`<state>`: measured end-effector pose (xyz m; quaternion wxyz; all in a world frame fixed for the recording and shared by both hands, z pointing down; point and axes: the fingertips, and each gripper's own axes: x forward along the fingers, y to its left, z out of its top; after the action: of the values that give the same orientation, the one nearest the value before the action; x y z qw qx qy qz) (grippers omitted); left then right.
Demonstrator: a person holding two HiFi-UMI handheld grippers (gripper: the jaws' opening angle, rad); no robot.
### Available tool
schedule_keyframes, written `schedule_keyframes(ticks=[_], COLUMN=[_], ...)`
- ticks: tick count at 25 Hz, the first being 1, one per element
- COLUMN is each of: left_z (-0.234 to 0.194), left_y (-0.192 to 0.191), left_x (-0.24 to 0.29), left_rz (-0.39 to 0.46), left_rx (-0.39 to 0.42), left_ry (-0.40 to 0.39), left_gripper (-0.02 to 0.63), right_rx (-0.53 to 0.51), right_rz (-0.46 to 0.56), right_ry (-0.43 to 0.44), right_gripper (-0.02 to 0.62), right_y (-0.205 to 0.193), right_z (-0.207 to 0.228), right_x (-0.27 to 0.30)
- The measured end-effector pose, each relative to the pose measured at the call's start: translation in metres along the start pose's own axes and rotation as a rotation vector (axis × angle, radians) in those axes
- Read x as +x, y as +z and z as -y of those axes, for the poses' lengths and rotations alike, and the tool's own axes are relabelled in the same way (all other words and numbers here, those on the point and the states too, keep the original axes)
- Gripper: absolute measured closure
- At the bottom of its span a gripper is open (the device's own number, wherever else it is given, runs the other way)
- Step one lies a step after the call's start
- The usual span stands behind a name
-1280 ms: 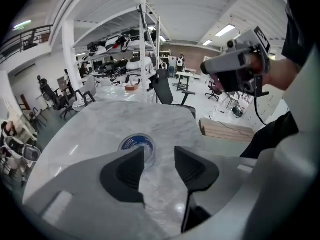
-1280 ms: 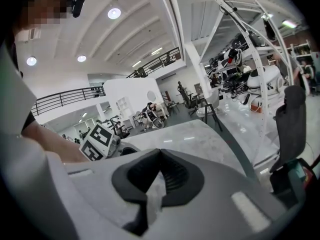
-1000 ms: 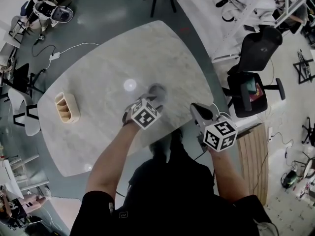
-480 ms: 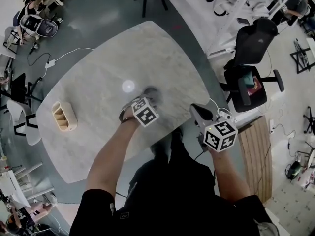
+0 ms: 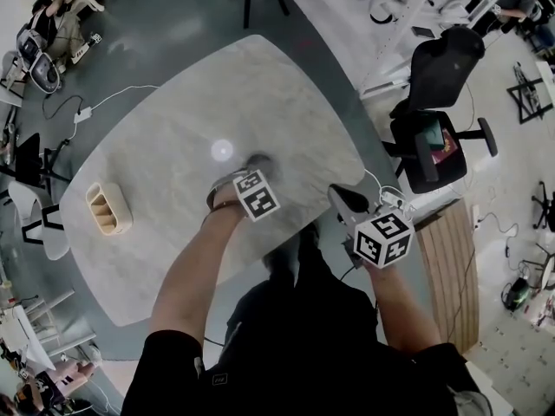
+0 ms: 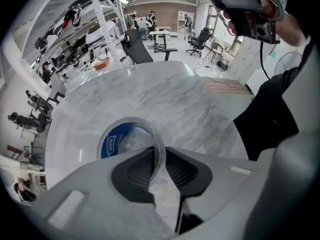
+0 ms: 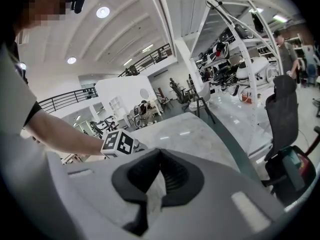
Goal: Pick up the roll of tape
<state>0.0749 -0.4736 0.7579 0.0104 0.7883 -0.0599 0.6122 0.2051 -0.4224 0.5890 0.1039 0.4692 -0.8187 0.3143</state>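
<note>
The roll of tape, clear with a blue core, lies flat on the marble table. My left gripper points steeply down at it. Its jaws have just been closing and the roll's near wall now stands pinched between the pads, one pad inside the ring and one outside. In the head view the left gripper sits at the table's middle and covers the roll. My right gripper hovers off the table's near right edge, and in its own view its jaws meet at the tips with nothing between them.
A small wooden holder stands near the table's left edge. A bright spot of reflected light lies just left of the left gripper. Black office chairs and a wooden bench stand to the right of the table.
The left gripper has sunk onto the table and rolled a little. The right gripper has kept its place.
</note>
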Motion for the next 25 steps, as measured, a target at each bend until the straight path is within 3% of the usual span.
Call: schedule_keyframes(ticks=[3,9,18,25], left_z=[0.003,0.010,-0.016,-0.025], left_y=[0.000,-0.006,-0.023,-0.051], left_x=[-0.001,-0.012,-0.077,-0.145], left_rz=[0.010,0.029,0.211,0.373], left_rx=[-0.008,-0.076,-0.409,-0.590], left_ry=[-0.016,-0.043,0.034,0.127], left_gripper=[0.553,0.554,0.554,0.555], right_rx=[-0.005,-0.023,-0.068,-0.141], right_rz=[-0.003,0.001,-0.002,-0.011], right_ry=[0.000,0.013,0.088,0.181], right_gripper=[0.592,0.592,0.592,0.592], right_y=[0.002,0.011,0.032,0.054], right_z=[0.001,0.000,-0.033,-0.074], right_x=[-0.002,-0.003,0.010,0.033])
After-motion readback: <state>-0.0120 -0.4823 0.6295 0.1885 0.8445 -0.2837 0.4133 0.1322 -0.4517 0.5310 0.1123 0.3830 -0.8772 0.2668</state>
